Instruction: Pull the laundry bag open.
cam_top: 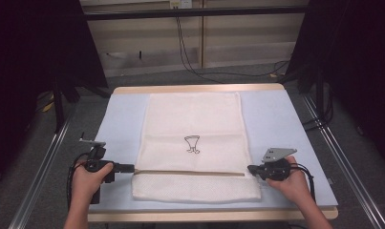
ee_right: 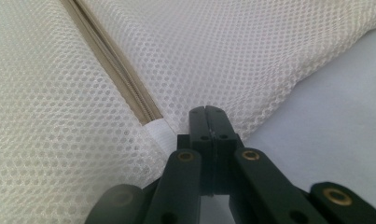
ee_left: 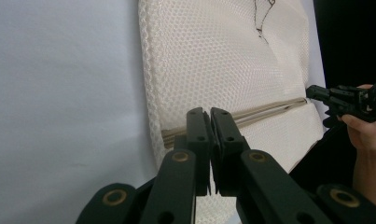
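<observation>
One flat cream mesh bag (cam_top: pixel 195 143), zipped.

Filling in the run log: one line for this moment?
left gripper: shut, at zipper's left end | right gripper: shut, at right end | mesh bag: flat

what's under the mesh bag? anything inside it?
The mesh laundry bag lies flat on the pale blue table mat. It looks flat and empty, but its weave hides the inside and the zipper looks shut. Both shut grippers sit at the zipper's ends.
</observation>
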`<state>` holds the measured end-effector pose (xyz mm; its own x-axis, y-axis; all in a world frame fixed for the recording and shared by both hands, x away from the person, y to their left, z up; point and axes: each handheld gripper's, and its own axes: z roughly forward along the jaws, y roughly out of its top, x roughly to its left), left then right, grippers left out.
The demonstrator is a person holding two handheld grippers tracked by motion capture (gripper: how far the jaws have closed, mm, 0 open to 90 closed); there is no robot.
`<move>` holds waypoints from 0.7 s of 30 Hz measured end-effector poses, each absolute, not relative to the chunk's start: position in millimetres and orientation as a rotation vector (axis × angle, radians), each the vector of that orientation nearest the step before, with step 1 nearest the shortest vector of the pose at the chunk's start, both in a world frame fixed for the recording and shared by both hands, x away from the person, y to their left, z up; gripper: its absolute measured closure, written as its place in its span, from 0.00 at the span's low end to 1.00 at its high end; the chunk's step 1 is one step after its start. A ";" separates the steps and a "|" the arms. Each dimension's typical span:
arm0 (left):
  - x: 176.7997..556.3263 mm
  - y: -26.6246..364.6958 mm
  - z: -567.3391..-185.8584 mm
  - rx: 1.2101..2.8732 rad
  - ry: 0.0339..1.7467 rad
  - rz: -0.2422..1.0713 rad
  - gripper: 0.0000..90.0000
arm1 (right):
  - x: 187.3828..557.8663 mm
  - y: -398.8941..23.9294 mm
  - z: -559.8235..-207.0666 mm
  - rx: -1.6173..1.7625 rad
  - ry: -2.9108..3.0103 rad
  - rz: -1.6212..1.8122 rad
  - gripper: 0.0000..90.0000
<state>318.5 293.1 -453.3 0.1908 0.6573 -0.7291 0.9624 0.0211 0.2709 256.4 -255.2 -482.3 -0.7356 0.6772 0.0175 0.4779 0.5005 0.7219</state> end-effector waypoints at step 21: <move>315.7 306.0 -453.9 1.682 1.570 -0.496 0.97 | 256.6 -255.3 -482.2 0.978 2.478 1.064 1.00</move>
<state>315.7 306.0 -453.9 0.1652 0.6635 -0.7297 0.9624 0.0535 0.2665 256.6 -255.3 -482.2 -0.7349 0.6780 0.0152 0.4778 0.5018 0.7210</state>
